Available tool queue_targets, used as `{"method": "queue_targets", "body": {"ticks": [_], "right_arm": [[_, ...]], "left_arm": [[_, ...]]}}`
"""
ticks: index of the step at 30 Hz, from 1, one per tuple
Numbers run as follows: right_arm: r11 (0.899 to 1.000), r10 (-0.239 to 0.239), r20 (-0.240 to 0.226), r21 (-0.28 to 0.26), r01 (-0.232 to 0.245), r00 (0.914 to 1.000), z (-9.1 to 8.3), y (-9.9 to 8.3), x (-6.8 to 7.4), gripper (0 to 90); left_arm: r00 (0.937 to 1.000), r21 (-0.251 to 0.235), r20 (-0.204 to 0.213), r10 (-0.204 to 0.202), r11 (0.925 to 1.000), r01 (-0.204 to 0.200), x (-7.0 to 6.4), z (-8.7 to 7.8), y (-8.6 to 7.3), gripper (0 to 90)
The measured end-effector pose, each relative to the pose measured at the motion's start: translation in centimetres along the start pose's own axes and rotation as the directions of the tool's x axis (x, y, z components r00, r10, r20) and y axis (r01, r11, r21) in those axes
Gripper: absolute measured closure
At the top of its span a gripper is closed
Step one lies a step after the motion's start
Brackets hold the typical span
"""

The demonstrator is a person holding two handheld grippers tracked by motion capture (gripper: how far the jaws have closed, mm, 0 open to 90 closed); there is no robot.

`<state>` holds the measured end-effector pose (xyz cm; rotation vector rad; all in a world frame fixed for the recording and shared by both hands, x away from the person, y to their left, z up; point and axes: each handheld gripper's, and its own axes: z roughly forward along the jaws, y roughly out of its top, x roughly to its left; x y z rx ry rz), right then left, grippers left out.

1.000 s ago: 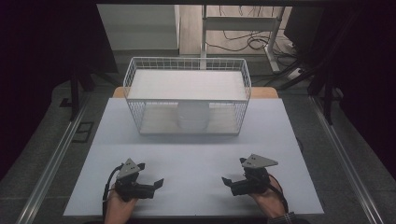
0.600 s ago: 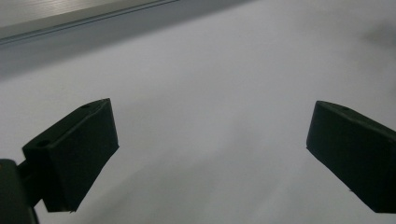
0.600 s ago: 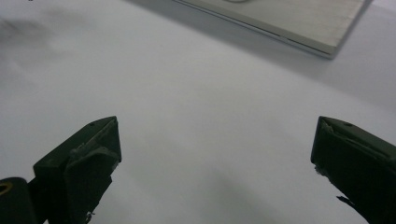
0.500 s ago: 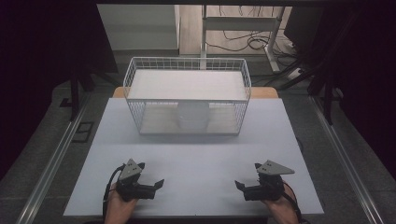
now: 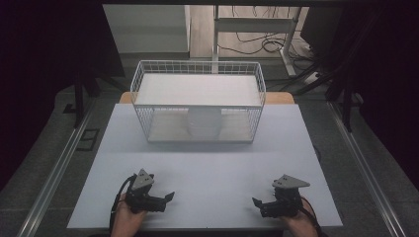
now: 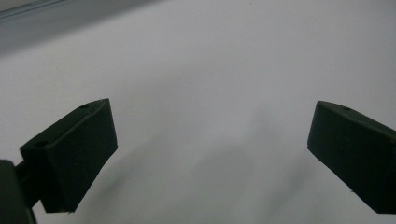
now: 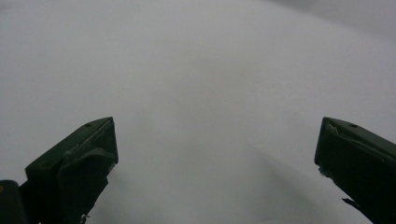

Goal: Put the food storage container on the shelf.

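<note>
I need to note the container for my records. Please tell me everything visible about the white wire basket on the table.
The white wire basket is a rectangular, open-topped box of thin white wire mesh, apparently metal. It stands upright on the far half of the white table, its long side facing the person. Inside, a white, rounded object rests near the front wall; its kind is unclear. Nothing else touches it, and both tongs are far from it.
</note>
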<state>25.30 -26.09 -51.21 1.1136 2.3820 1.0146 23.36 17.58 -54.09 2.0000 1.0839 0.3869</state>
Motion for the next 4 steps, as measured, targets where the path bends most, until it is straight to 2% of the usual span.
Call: {"method": "queue_targets", "body": {"ticks": [4], "right_arm": [[1.0,-0.015,0.006,0.02,0.014,0.9999,0.27,-0.04,0.12,0.0]], "left_arm": [[0.9999,0.005,0.008,-0.008,1.0,0.008,0.03,0.05,0.08,1.2]]}}
